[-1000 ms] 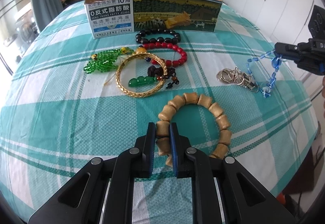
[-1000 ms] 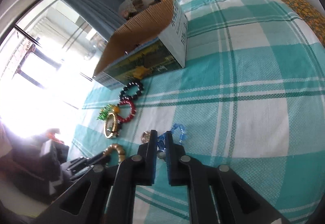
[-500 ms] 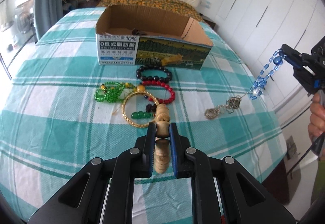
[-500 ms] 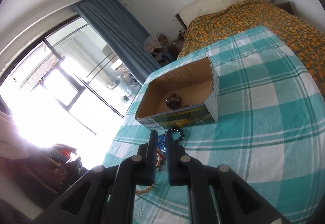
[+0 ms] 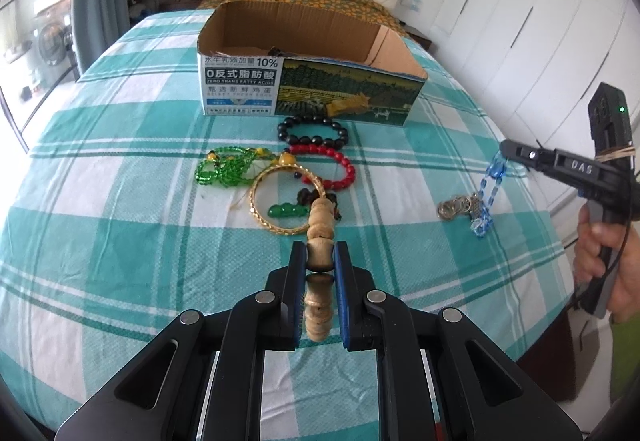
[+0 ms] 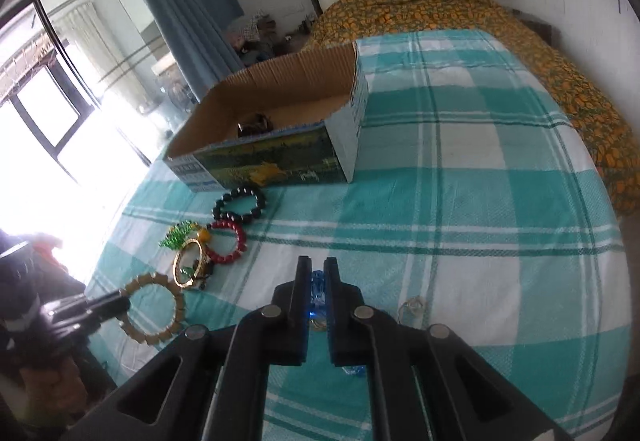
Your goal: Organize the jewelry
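Left wrist view: left hand-held gripper (image 5: 320, 261) clenches the wooden bead bracelet (image 5: 320, 225), right hand-held gripper (image 6: 318, 281) pinches the blue bead chain (image 5: 490, 193) — carry both clear over the box (image 5: 312, 81) rim near the bed's (image 5: 120, 221) far edge before releasing.

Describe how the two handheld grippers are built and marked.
The left gripper is matte black with silver rivets and blue-lined fingers. The right gripper has white "DAS" lettering, a rubber band, a green light, a black cable, and a grey handle in a bare hand.
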Tool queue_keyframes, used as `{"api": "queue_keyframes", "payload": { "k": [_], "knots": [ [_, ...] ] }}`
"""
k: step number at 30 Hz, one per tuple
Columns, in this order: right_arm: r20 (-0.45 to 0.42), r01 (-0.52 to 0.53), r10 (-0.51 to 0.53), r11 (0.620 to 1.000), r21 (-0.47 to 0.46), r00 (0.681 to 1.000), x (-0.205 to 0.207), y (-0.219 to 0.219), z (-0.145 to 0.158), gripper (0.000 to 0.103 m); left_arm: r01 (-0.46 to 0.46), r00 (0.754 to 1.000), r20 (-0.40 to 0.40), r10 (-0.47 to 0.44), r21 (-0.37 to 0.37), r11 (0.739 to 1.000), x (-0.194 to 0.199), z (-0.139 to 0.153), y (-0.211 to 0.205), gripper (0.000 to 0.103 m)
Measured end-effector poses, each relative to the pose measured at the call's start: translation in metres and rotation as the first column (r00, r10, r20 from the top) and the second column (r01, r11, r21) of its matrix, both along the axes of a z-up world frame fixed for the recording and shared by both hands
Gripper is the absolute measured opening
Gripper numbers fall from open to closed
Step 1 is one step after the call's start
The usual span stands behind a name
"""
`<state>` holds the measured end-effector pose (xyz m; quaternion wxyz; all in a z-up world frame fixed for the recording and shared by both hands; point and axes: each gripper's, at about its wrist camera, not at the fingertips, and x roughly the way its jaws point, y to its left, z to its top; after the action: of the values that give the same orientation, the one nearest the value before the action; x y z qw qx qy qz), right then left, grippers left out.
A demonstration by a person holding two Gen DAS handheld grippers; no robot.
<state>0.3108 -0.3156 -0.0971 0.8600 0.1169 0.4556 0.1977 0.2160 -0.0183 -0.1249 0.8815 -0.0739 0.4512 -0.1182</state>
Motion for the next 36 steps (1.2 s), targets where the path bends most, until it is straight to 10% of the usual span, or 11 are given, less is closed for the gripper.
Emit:
{"api": "queue_keyframes", "payload": {
  "k": [13,20,27,30,36],
  "knots": [
    [0.273,-0.098,0.049,0.981,0.167,0.961,-0.018,0.011,0.080,0.007,-0.007,1.000,-0.008,0.007,0.000,1.000,0.003,-0.005,0.001,0.012],
    [0.206,-0.067,0.048,0.994,0.087,0.977,-0.017,0.016,0.056,0.007,-0.023,1.000,-0.006,0.023,0.004,1.000,0.002,-0.004,0.008,0.012],
    [0.052,0.185,-0.179,0.974,-0.130,0.982,0.004,-0.040,-0.014,0.009,-0.017,1.000,-0.013,0.017,0.003,1.000,0.002,-0.008,0.007,0.012],
    [0.000,0.230,-0.235,0.953,-0.197,0.972,0.003,-0.059,-0.036,0.039,-0.013,1.000,-0.007,0.013,0.007,1.000,0.001,-0.007,0.006,0.012],
    [0.021,-0.020,0.024,0.983,-0.184,0.999,-0.033,-0.010,-0.039,0.046,-0.016,1.000,-0.020,0.016,0.009,1.000,0.004,-0.011,0.003,0.012]
  ]
}}
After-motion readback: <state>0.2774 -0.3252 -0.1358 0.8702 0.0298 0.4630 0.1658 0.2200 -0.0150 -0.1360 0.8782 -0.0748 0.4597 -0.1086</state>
